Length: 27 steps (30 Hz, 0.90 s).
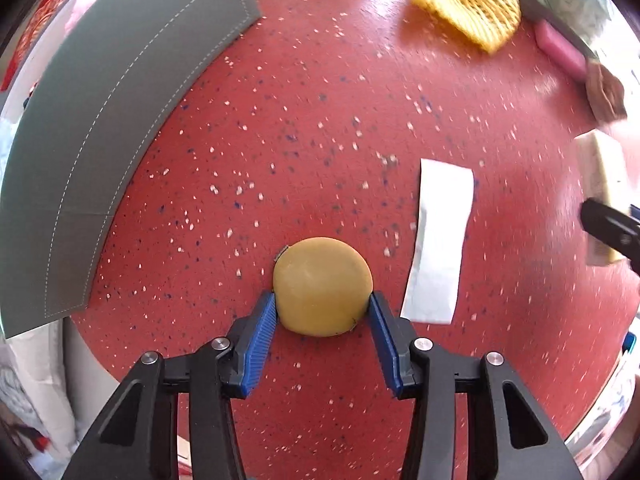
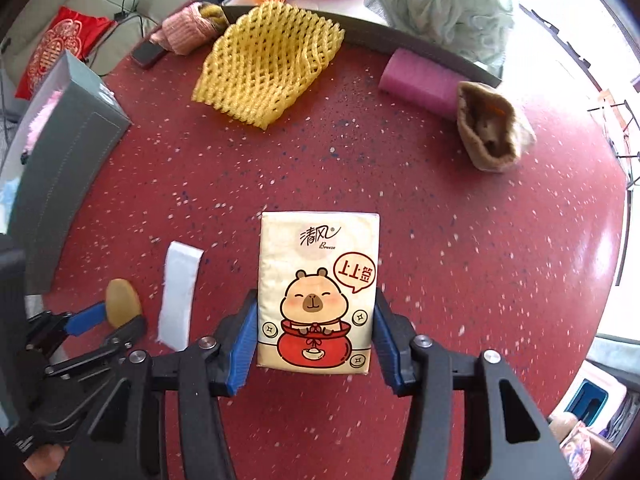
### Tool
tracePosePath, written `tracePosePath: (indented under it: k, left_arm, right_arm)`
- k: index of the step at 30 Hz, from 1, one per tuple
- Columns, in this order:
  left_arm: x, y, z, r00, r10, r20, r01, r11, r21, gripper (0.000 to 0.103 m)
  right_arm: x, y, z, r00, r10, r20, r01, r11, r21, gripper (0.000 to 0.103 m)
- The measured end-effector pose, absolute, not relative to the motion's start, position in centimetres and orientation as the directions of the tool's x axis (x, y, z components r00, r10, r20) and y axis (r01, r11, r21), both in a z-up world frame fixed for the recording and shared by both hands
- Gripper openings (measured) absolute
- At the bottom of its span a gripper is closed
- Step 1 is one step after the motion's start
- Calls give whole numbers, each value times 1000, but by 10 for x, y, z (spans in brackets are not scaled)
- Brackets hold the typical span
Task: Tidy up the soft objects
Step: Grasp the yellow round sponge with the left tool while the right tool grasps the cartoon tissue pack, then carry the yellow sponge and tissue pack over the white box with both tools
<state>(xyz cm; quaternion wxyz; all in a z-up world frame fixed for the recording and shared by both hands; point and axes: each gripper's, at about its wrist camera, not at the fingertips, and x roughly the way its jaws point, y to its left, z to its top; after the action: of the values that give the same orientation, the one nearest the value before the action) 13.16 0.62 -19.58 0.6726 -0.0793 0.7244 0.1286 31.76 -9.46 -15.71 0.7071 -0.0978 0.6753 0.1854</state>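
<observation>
The left gripper (image 1: 322,312) fingers pinch a yellow sponge (image 1: 322,286); the right gripper (image 2: 316,334) fingers apparently clamp the tissue pack (image 2: 318,292).

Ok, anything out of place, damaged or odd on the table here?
Nothing spilled or broken. One oddity: a dark phone lies at the table's far edge among the soft items. Otherwise the left gripper holds the round sponge and the right gripper the tissue pack.

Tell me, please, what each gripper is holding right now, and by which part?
The left gripper grips the round yellow sponge puff across its near half, one finger on each side. The right gripper clamps the tissue pack by its long side edges, low down.
</observation>
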Motion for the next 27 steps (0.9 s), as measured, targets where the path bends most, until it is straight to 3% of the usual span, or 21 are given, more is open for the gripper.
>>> tracePosePath:
  k: [12, 18, 27]
  left_arm:
    - [86, -14, -143, -24, 74, -997, -155, 985, 77, 48]
    - [68, -12, -103, 27, 68, -997, -128, 990, 64, 48]
    - [57, 10, -56, 94, 86, -992, -131, 989, 73, 48]
  right_arm:
    - [200, -136, -140, -17, 177, -984, -332, 927, 173, 55]
    - [146, -168, -98, -17, 199, -980, -308, 931, 194, 55]
    - [127, -166, -67, 21, 231, -973, -307, 928, 214, 55]
